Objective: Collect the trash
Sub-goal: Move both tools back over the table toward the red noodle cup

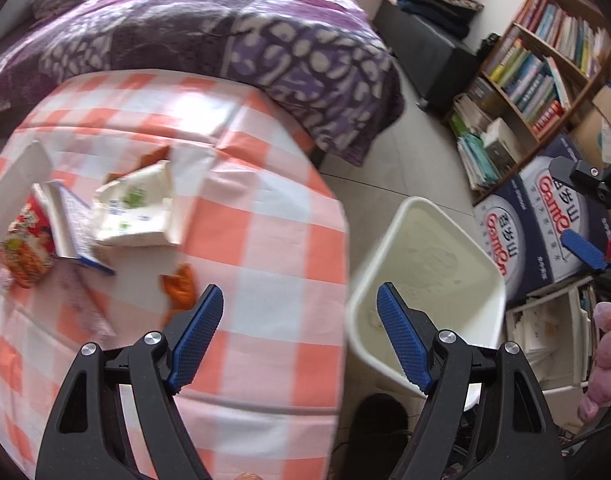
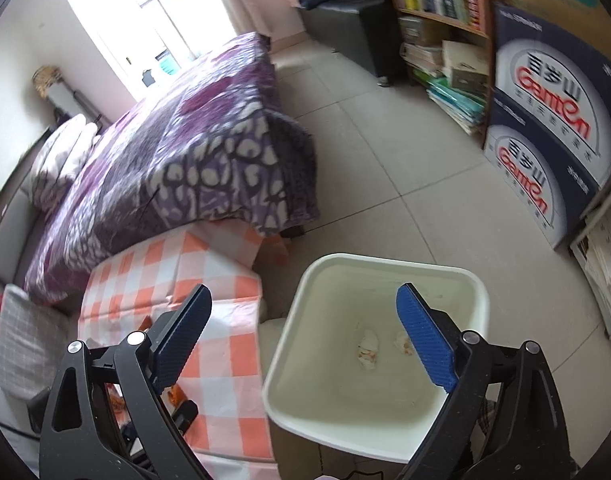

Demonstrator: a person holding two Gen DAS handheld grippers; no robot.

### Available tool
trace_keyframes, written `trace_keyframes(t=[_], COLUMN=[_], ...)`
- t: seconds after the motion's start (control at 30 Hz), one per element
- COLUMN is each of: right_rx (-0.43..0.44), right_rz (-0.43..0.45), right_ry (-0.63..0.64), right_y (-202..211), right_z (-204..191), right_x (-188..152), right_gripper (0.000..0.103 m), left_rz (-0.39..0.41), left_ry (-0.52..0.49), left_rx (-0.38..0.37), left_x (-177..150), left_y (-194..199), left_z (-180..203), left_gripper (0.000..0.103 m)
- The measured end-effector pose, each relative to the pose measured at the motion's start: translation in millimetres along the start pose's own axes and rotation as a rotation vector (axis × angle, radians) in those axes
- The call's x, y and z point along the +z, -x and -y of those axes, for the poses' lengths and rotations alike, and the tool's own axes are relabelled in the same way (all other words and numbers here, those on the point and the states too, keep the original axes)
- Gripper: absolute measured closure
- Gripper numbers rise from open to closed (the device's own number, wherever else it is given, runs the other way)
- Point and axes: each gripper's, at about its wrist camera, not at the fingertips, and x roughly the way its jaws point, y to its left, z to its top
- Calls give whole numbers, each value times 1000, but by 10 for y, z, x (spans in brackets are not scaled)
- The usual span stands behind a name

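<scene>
Both the left gripper (image 1: 299,300) and right gripper (image 2: 303,300) have their jaws wide and empty. Wrappers (image 1: 135,212) lie on the checkered table (image 1: 265,208); crumpled tissues (image 2: 368,348) sit inside the white bin (image 2: 305,360) beside it.

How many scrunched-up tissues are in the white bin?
2. One crumpled white tissue with red stains lies near the middle of the white plastic bin's bottom; the other sits just right, partly behind a blue finger. More may be hidden.

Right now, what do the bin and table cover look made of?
Bin: likely moulded plastic, white, smooth, slight sheen, rounded rim. Table cover: thin cloth or plastic sheet, orange-and-white check; fold creases and a draped edge show, but the blur leaves it open.
</scene>
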Motion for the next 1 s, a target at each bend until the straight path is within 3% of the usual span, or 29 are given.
trace_keyframes(t=[0.23, 0.47, 0.67, 1.0], right_rx=[36, 95, 135, 223], right_rz=[-8, -135, -169, -274], right_ry=[162, 262, 400, 650], right_y=[-125, -501, -629, -843], right_z=[-758, -1170, -1549, -2046], right_x=[-89, -415, -603, -938], right_gripper=[12, 11, 11, 11], left_rz=[-28, -112, -156, -195], left_ry=[-15, -34, 2, -103], left_rx=[109, 241, 285, 347], left_x=[67, 70, 139, 182], left_y=[173, 177, 95, -154], left_z=[-552, -1202, -1763, -1980], left_gripper=[26, 26, 26, 26])
